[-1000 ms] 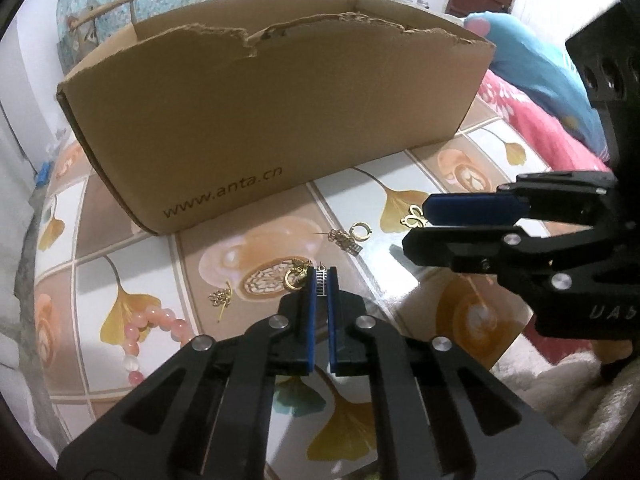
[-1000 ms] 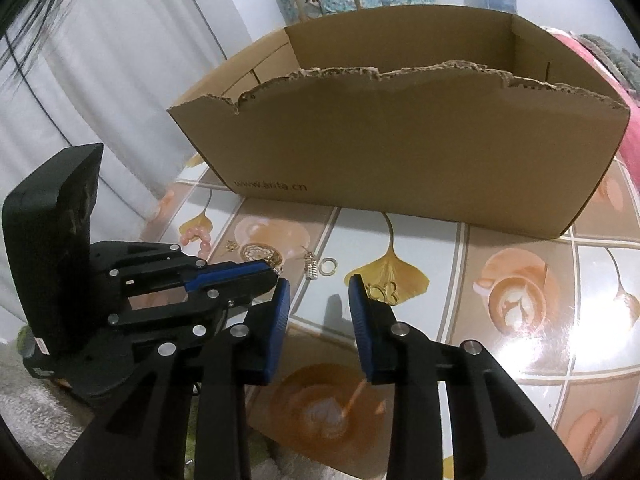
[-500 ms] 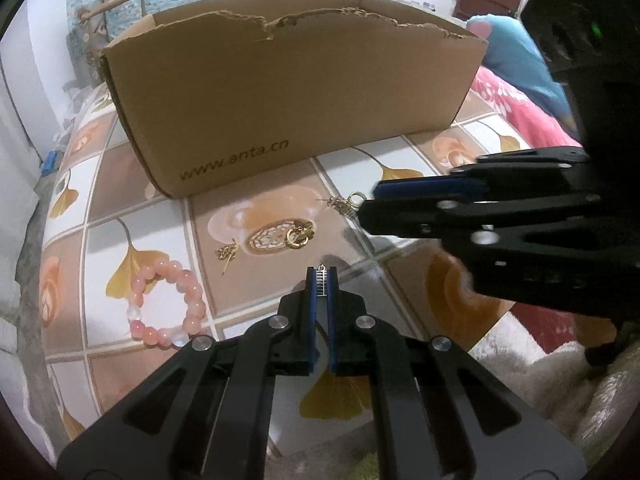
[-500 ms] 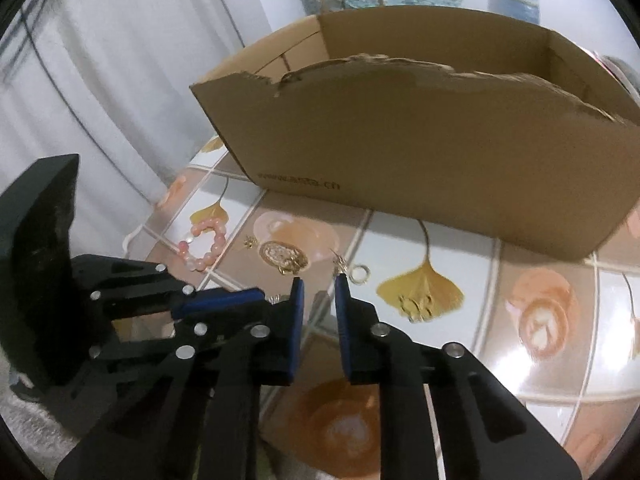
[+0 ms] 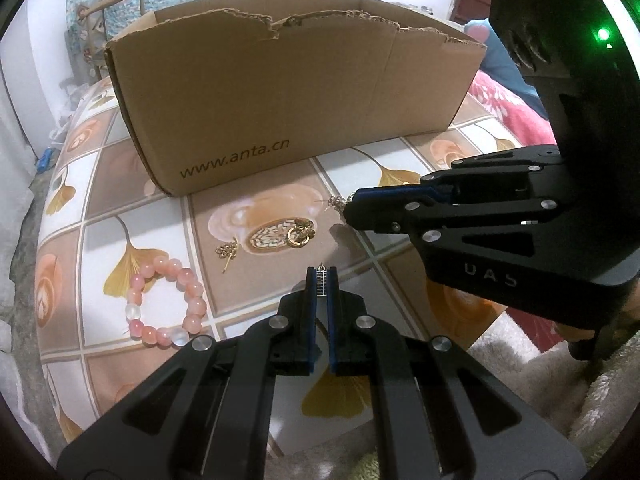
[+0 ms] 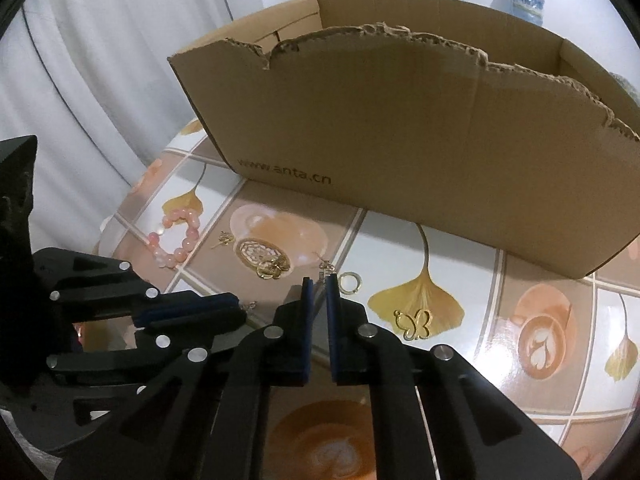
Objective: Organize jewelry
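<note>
Tall cardboard box walling off the far side ahead of both grippers, open tabletop between box and fingertips dotted with small earrings, pink bead bracelet left of left gripper, right gripper crossing from right, blocking that side

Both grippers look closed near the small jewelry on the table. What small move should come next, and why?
Probably lift the right gripper a little, to check the grip. Its fingers are shut at the hook of a small gold earring whose ring still lies on the table; whether the hook is really pinched I cannot tell. The left gripper already holds a small silver earring, and the cardboard box stands open behind.
</note>
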A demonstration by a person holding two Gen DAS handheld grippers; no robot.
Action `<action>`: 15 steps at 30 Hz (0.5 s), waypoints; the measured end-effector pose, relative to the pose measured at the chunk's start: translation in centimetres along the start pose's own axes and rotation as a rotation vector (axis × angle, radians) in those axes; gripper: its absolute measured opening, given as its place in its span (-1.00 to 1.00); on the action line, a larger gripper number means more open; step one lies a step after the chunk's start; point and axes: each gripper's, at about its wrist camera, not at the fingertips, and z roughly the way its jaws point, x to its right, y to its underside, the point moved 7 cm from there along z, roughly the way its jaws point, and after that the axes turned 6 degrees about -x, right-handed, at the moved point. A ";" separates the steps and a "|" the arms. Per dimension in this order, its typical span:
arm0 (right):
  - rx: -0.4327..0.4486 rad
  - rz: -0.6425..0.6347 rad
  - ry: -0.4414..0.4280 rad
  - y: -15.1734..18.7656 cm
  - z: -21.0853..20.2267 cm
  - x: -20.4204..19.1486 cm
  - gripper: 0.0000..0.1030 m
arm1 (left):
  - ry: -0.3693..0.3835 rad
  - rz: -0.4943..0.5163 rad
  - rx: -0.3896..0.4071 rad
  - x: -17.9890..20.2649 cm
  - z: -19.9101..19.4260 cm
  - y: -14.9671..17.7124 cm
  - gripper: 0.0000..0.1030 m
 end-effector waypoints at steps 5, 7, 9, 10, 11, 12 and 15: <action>-0.004 -0.011 0.016 -0.1 0.3 0.1 -0.87 | -0.003 0.003 -0.001 0.0 0.0 0.0 -0.92; -0.002 -0.019 0.026 -0.3 0.6 -0.4 -0.89 | -0.003 0.003 -0.001 0.0 0.0 0.0 -0.92; 0.000 -0.031 0.039 -0.4 1.0 -0.9 -0.91 | -0.004 0.003 -0.001 0.1 0.0 -0.1 -0.92; 0.005 -0.036 0.042 -0.4 0.9 -1.1 -0.93 | -0.004 0.003 -0.001 0.1 0.0 -0.1 -0.92; 0.009 -0.037 0.040 -0.4 0.8 -1.2 -0.93 | -0.004 0.003 -0.001 0.1 0.0 -0.1 -0.92; 0.010 -0.036 0.037 -0.5 0.7 -1.3 -0.94 | -0.004 0.003 0.000 0.1 0.0 -0.1 -0.92; 0.015 -0.026 0.024 -0.4 0.0 -1.4 -0.95 | -0.004 0.003 0.000 0.1 0.0 -0.1 -0.92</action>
